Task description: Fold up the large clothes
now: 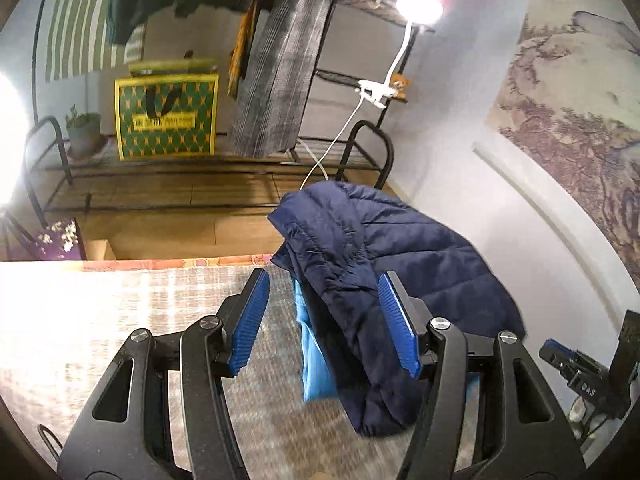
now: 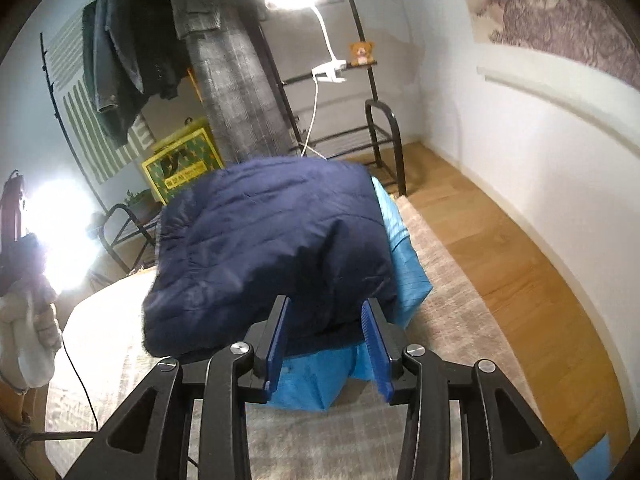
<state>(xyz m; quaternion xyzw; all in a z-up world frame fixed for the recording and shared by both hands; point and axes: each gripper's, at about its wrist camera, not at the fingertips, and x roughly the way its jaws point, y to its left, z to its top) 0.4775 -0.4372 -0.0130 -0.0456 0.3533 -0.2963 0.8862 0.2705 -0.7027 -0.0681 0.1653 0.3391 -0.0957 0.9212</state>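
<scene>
The surface is lying across the lower half of both views as a pale woven cover (image 1: 120,312); I cannot tell whether it is a bed or a desk, so I am calling it the cover. Its far edge is running just behind the jacket in the left view, with wood floor (image 2: 500,248) showing beyond.

The navy quilted jacket (image 1: 400,248) is sitting in the centre-right of the left view and mid-frame of the right view (image 2: 272,240), already bundled into a rounded heap. It is resting on a light blue garment (image 2: 316,380) whose edge is sticking out below and to the right.

Left gripper (image 1: 332,320): jaws standing wide, nothing between them, the right pad just in front of the jacket's near fold. Right gripper (image 2: 324,344): jaws moderately wide, straddling the jacket's near edge; contact with the cloth I cannot tell.

Risks, judged from this layout:
- The heap is lying close to the far edge of the cover; a forward push is likely sending it toward the floor.
- The puffy filling is probably springing a fold back open if released without pressing.
- Closing the right gripper here is risking pinching the light blue garment together with the jacket, dragging both.
- White lamp cable (image 1: 340,136) is hanging behind the heap; a lifted sleeve could be snagging it.
</scene>
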